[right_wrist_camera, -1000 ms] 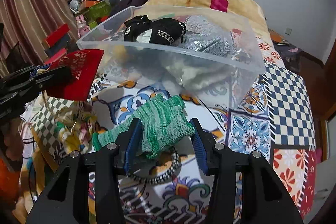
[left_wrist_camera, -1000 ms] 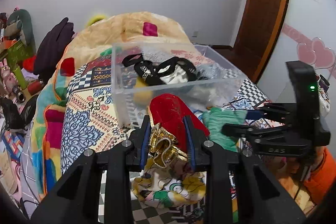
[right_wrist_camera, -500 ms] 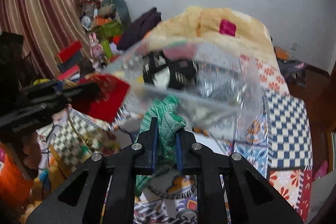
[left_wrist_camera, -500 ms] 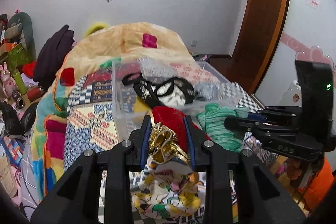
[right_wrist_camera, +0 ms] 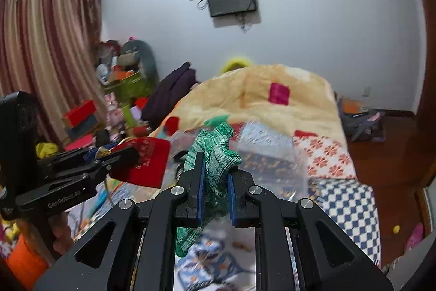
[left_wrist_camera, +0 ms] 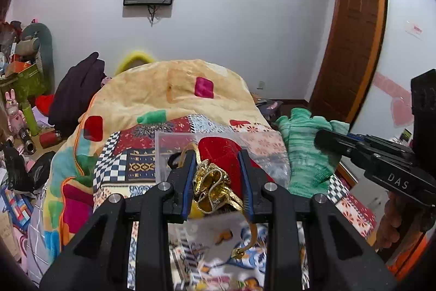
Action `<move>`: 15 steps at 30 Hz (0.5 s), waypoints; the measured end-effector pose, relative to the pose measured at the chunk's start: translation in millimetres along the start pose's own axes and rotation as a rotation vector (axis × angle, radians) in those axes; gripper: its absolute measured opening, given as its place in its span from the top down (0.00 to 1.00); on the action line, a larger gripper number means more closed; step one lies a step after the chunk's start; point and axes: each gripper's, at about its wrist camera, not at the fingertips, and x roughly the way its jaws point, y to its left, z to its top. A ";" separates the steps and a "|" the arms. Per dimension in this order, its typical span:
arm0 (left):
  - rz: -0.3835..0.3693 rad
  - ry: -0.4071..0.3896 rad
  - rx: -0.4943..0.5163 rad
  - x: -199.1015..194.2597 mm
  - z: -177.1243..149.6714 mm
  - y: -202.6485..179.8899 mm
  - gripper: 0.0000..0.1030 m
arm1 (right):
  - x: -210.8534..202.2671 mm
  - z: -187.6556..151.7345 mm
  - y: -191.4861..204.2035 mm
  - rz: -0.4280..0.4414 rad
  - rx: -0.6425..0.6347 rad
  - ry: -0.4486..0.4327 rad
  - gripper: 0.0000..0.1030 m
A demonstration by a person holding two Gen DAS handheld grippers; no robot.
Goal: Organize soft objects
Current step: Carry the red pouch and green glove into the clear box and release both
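Observation:
My left gripper (left_wrist_camera: 218, 179) is shut on a red velvet pouch (left_wrist_camera: 223, 154) with a gold drawstring bow (left_wrist_camera: 212, 187), held up over the clear plastic bin (left_wrist_camera: 174, 143). From the right wrist view the pouch (right_wrist_camera: 144, 162) hangs at the left. My right gripper (right_wrist_camera: 215, 176) is shut on a green knit glove (right_wrist_camera: 215, 154), lifted over the bin's near edge (right_wrist_camera: 272, 168). The glove (left_wrist_camera: 305, 143) also shows at the right in the left wrist view. The bin's contents are mostly hidden.
The bin sits on a bed with a patchwork quilt (left_wrist_camera: 125, 160) and a yellow blanket heap (left_wrist_camera: 177, 89) behind it. Toys and boxes crowd the left side (right_wrist_camera: 117, 89). A wooden door (left_wrist_camera: 351, 45) and floor lie to the right.
Both grippers have risen and tilted up, carrying the pouch and the glove from the bed to above the bin. The right gripper closed on the glove.

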 end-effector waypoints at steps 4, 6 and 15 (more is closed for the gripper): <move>0.012 0.012 -0.006 17.8 3.6 1.4 0.71 | 20.4 3.6 -5.1 -0.038 0.005 0.011 0.88; 0.018 0.018 0.003 27.3 3.0 0.1 0.71 | 31.0 2.7 -7.4 -0.043 0.010 0.034 0.88; 0.059 0.145 0.054 80.1 -15.4 -2.0 0.71 | 69.7 -18.2 -10.6 -0.097 -0.029 0.161 0.87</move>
